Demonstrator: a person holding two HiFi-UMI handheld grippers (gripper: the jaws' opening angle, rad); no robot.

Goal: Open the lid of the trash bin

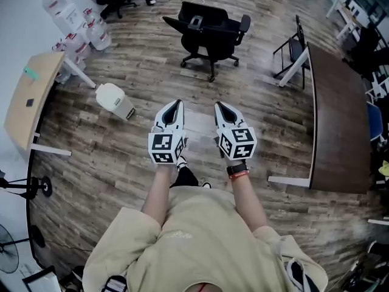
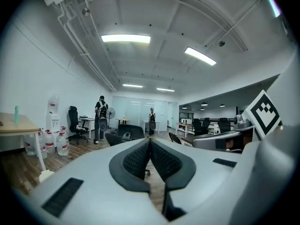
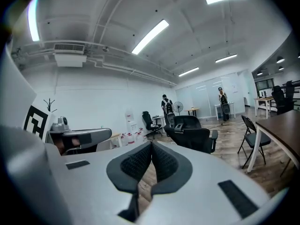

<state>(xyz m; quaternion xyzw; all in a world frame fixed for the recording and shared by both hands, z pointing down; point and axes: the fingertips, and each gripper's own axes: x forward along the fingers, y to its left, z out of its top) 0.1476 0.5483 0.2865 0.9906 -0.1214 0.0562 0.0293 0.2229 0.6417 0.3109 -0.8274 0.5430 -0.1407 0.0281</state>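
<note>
I hold my left gripper [image 1: 175, 105] and right gripper [image 1: 220, 107] side by side, jaws clenched on nothing, since nothing seems within reach: the trash bin [image 1: 115, 101] stands on the floor [image 1: 121, 157], well apart, ahead-left of my left jaws, its lid [image 1: 109, 93] down.

Wood-plank floor [image 1: 121, 157]. Black office chair [image 1: 209, 29] mid-room on the far side. Folding chair [image 1: 292, 50] to its right, just beside the end of a long dark table [image 1: 337, 120]. Light wood desk [image 1: 27, 96] on the left, with water jugs [image 1: 96, 36] near its far end. Fan [image 1: 7, 257] near left. Far back, a person [image 2: 100, 118] stands, a second person [image 2: 151, 120] further right. Ceiling strip lights [image 2: 125, 39] on.
</note>
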